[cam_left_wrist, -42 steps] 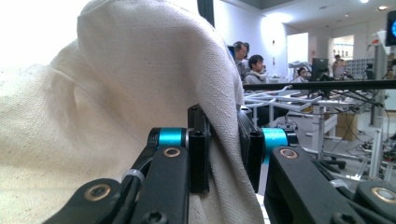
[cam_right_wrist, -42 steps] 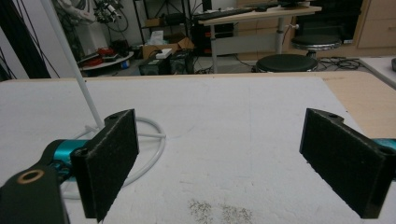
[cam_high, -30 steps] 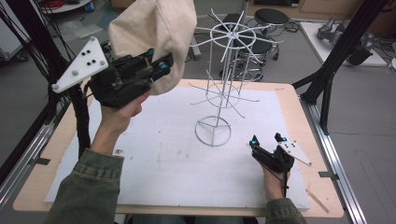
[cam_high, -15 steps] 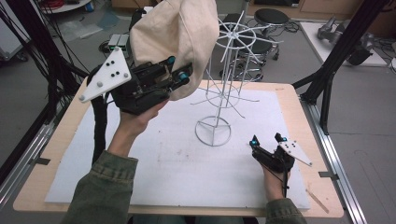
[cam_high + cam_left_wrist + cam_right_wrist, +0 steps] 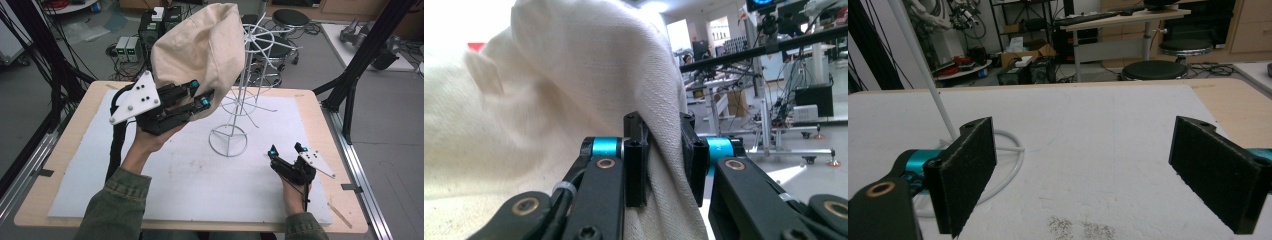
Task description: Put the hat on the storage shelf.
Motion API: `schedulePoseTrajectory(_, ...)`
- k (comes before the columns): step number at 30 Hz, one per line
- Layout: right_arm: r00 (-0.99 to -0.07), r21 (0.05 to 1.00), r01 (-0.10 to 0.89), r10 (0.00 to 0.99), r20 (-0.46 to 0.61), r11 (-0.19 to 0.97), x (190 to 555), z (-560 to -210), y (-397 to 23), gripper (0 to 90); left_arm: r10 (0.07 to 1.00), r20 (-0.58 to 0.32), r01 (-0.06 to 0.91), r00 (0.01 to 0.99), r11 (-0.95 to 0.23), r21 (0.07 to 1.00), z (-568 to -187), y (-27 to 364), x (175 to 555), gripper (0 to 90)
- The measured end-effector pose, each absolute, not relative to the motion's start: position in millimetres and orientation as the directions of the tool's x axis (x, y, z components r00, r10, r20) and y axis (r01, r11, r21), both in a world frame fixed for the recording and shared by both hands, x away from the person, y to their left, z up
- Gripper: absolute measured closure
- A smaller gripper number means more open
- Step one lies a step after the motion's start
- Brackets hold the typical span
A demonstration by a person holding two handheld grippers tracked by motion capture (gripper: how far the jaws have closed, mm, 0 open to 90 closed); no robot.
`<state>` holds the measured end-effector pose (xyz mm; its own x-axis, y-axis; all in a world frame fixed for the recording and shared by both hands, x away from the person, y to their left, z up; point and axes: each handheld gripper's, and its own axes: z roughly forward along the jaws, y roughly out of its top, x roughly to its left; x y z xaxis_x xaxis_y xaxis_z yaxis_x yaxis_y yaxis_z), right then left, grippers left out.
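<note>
1. Cream canvas hat [image 5: 202,55] is up in the air above the far-left part of the table [image 5: 310,107], its crown beside the top of the white wire rack [image 5: 240,95].
2. We see the left gripper [image 5: 197,95] clamped on a fold at the hat's lower edge; in the left gripper view the cloth [image 5: 574,100] is pinched tight between the two black pads [image 5: 636,160], which are nearly closed.
3. We read the hat as near the rack's upper ring; whether cloth touches wire we cannot tell.
4. Rack base ring [image 5: 228,140] sits on the white mat [image 5: 190,175], about mid-table.
5. Right gripper [image 5: 286,150] rests low on the mat at the near right, well apart from the hat.
6. Its jaws stand wide apart with nothing between the pads [image 5: 965,175]; the right gripper view shows bare mat in the gap and the rack's base ring [image 5: 1003,170] just behind the left-hand pad.
7. Person's sleeves [image 5: 115,210] come in from the near edge.
</note>
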<state>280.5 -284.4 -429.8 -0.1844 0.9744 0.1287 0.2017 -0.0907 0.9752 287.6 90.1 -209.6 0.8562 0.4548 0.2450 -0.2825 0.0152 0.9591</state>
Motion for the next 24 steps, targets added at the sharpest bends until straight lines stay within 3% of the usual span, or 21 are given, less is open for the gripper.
schedulePoseTrajectory(24, -0.184, 0.976, 0.199, 0.975, 0.127, -0.089, 280, -430, -285, 10.9, 0.406, 0.183, -0.206, 0.895, 0.013, 0.978, -258, 93, 300, 76.6)
